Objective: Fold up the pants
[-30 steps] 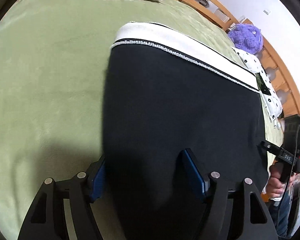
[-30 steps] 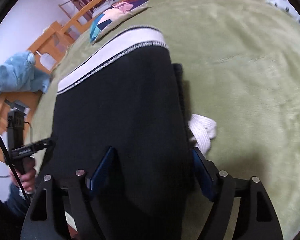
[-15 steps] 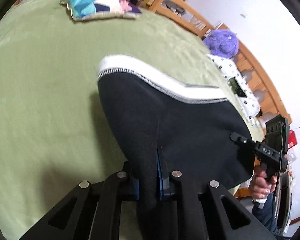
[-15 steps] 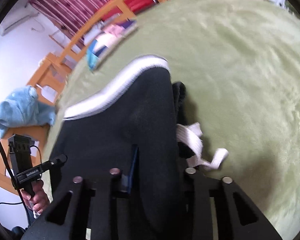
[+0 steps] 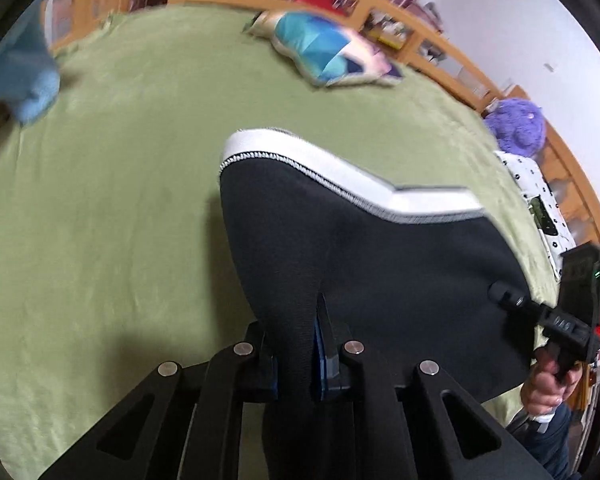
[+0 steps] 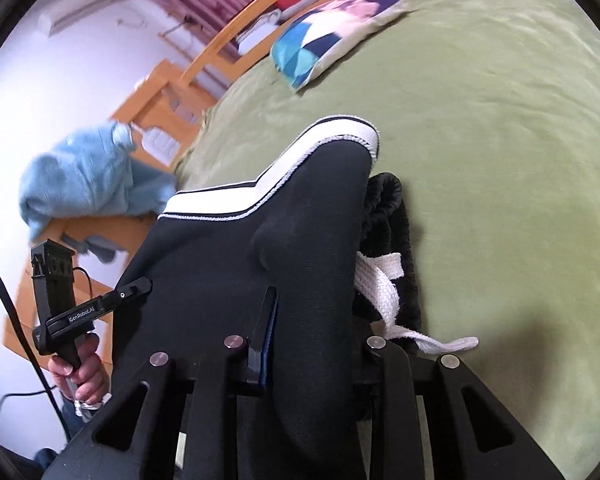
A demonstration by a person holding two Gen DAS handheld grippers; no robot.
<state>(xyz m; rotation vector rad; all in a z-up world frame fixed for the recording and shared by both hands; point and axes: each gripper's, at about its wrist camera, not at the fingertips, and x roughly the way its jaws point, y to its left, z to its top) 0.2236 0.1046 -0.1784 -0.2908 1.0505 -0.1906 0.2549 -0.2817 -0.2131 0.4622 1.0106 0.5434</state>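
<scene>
Black pants (image 5: 380,256) with a white band at their far edge lie on the green bed cover (image 5: 100,220). My left gripper (image 5: 294,344) is shut on the near left edge of the pants and holds it raised. My right gripper (image 6: 312,340) is shut on the near right edge of the pants (image 6: 228,264), also raised. A white drawstring (image 6: 384,288) and a bunched black waistband hang beside the right gripper. Each gripper shows in the other's view, held in a hand.
A colourful pillow (image 5: 324,52) lies at the far side of the bed. A light blue garment (image 6: 84,172) hangs on the wooden rail at the left. A purple plush toy (image 5: 518,126) and a dotted white cloth (image 5: 540,200) lie at the right edge.
Both grippers went from open over the pants to shut on the near edge. They have lifted it, and the fabric now rises in a fold toward the white band.
</scene>
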